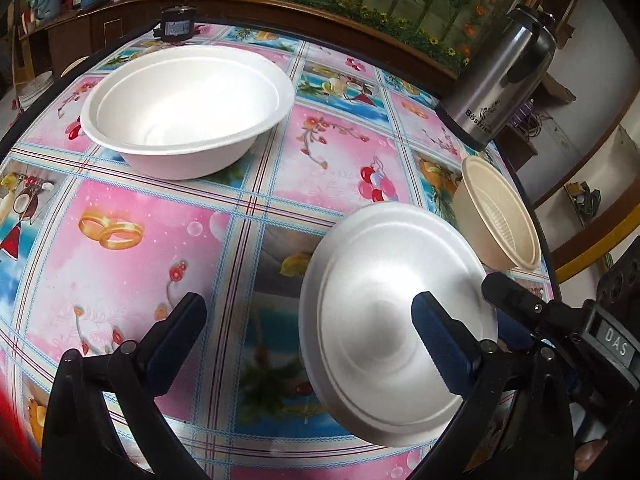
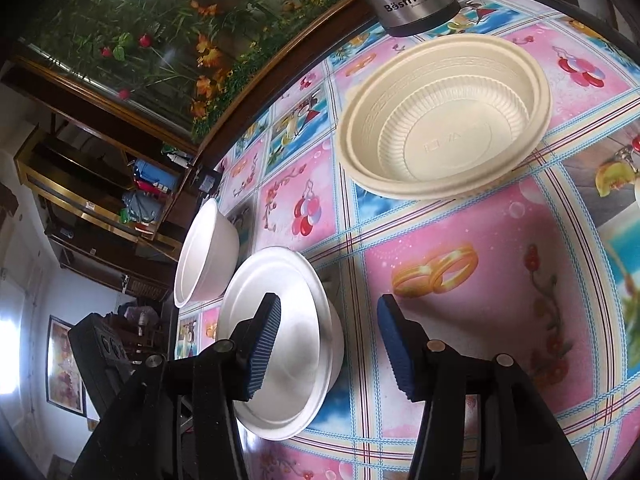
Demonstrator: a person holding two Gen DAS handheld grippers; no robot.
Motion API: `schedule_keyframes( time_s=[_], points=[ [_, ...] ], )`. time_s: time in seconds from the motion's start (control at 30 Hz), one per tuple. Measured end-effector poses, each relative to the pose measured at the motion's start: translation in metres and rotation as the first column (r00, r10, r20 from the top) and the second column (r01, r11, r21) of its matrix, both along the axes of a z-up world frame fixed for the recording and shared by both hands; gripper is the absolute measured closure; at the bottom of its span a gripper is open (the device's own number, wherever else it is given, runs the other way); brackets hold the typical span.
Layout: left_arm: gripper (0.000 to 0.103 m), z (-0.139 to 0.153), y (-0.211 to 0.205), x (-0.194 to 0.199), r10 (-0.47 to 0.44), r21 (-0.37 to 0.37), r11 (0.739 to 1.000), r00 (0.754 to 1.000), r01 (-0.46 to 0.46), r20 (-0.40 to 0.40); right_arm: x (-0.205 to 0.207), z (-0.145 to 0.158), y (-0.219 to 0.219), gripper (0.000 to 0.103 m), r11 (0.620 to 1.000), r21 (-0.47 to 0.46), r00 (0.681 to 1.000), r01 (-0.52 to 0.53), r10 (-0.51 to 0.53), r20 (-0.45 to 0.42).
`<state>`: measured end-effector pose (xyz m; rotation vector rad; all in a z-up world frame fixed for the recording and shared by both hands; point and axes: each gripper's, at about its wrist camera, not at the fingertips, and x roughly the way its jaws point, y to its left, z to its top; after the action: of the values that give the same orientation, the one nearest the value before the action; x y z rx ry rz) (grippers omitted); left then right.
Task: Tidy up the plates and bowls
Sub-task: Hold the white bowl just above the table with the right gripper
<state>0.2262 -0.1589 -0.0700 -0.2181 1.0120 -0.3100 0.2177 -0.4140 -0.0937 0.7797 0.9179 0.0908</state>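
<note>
Tablecloth [image 1: 168, 240] below; both grippers' fingers [image 1: 176, 332] apart

Open tablecloth [image 1: 132, 248] between white bowl [image 1: 186, 110] far left and small white bowl [image 1: 384, 320] near right. Beige bowl [image 2: 444, 116] and steel flask [image 1: 508, 80] crowd far right edge. Clear strip between beige and small bowl.

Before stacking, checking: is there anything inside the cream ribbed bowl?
No, the cream ribbed bowl shows only its bare ribbed inside and flat bottom.
</note>
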Motion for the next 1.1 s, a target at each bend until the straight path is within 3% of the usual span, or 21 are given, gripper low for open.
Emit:
schedule_keyframes(
  time_s=[0.1,0.17,0.2,0.67,0.83,1.1],
  points=[
    [0.018,-0.002,0.002,0.001,-0.001,-0.006,1.0,1.0,0.001,-0.006,0.0,-0.002,0.001,0.062,1.0,-0.005,1.0,0.006,-0.006,-0.006],
    [0.038,-0.004,0.0,0.001,-0.013,-0.006,1.0,1.0,0.012,-0.019,0.001,-0.003,0.003,0.066,1.0,-0.009,1.0,0.007,-0.007,-0.007],
    [0.043,-0.005,-0.001,0.001,-0.02,-0.007,1.0,1.0,0.02,-0.024,0.001,-0.003,0.004,0.067,1.0,-0.012,1.0,0.006,-0.006,-0.005],
    [0.087,-0.003,-0.006,-0.003,-0.057,-0.013,0.998,0.998,0.057,-0.016,0.004,-0.006,0.009,0.093,0.998,-0.06,1.0,0.002,-0.002,-0.008],
    [0.093,-0.004,-0.01,-0.004,-0.08,-0.016,0.997,0.997,0.079,-0.017,0.004,-0.006,0.01,0.094,0.998,-0.066,1.0,0.006,-0.006,-0.003],
    [0.093,-0.003,-0.012,-0.006,-0.087,0.002,0.996,0.996,0.087,-0.006,0.004,-0.006,0.01,0.094,0.998,-0.067,1.0,0.013,-0.012,0.004]
  ],
)
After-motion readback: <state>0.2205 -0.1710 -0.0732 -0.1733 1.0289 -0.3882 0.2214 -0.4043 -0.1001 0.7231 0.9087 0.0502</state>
